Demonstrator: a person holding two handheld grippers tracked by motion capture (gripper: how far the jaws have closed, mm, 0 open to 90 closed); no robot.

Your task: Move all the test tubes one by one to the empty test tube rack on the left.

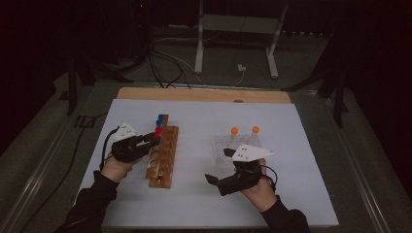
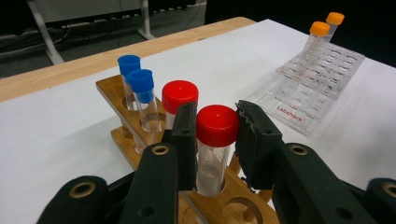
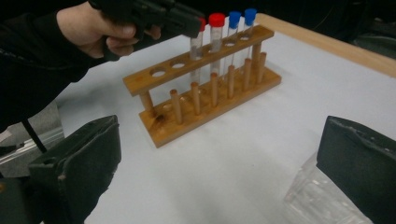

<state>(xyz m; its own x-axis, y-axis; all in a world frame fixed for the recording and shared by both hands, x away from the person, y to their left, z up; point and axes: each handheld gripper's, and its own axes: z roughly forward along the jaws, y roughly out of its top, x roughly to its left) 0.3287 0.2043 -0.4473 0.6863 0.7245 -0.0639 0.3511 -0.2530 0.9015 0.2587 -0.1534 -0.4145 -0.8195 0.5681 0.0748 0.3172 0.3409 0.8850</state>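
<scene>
gripping: left hand-held gripper (image 2: 216, 133) is closed on the red-capped tube (image 2: 215, 140), pads on either side of the cap and the neck just under it
location: tube stands upright in a hole of the wooden rack (image 2: 140, 122), on the white table (image 2: 56, 121); a second red-capped tube (image 2: 179, 101) stands just behind it, then two blue-capped tubes (image 2: 140, 95)
handling: judged light, stiff, thin clear plastic wall; smooth, so likely slippery below the cap
grasp point: the ribbed cap gives best bite; squeezing the bare wall hard could crack or tilt it
extraction: probably needs a straight lift, a sideways pull would bind in the hole or rock the rack
looks: clear barrel, faint graduation marks, round red screw cap; contents cannot tell
right: right hand-held gripper (image 1: 221, 167) has jaws wide apart, holding nothing, beside the clear plastic rack (image 1: 224, 145) with two orange-capped tubes (image 1: 245, 130)
</scene>
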